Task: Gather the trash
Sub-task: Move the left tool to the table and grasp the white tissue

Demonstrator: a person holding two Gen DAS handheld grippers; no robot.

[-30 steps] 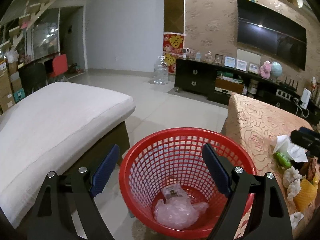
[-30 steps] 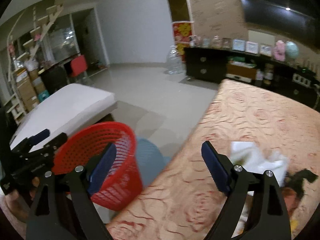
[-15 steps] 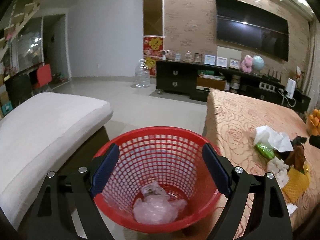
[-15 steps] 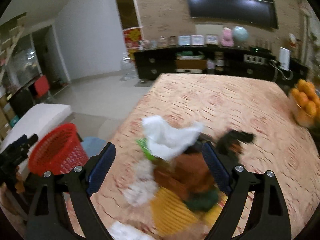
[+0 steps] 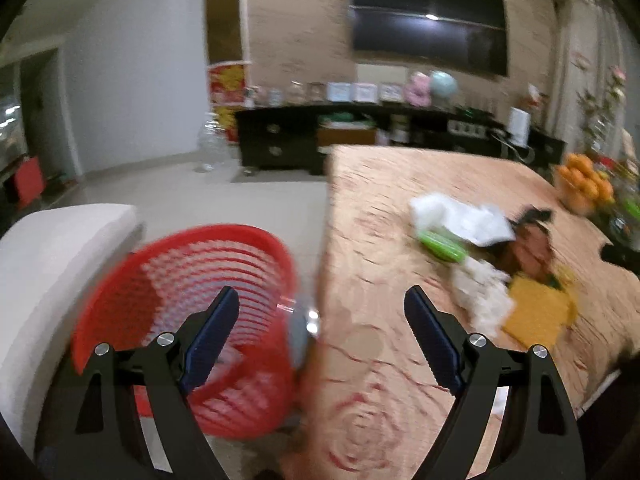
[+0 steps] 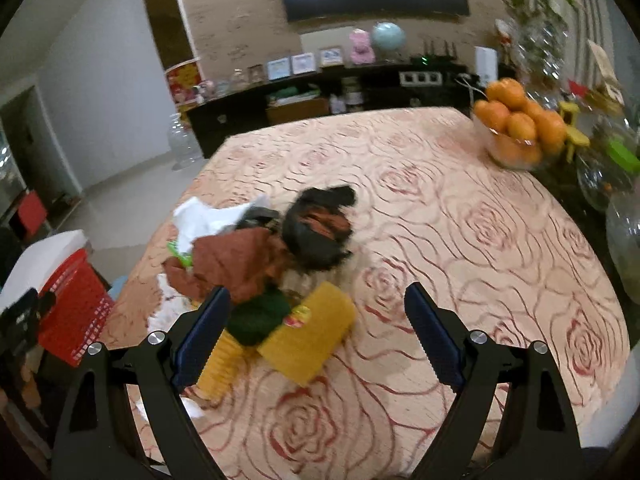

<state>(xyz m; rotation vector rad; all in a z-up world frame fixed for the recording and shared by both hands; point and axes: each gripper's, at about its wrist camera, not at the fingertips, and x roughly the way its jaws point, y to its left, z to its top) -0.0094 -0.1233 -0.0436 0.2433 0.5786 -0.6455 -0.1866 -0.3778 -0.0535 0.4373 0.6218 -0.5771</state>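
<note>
Both tongs (image 5: 322,306) (image 6: 318,306) wide apart, empty, rose-patterned tablecloth (image 6: 460,220) (trash pile (image 6: 260,272) on it), red basket (image 5: 188,300) beside table

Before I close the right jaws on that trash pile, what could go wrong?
The yellow wrapper overlaps the dark green piece and brown paper, so one pinch may drag or scatter neighbours across the tablecloth. The red basket sits below the table's left edge, so loose scraps could drop on the floor on the way over. The bowl of oranges stands well clear.
</note>
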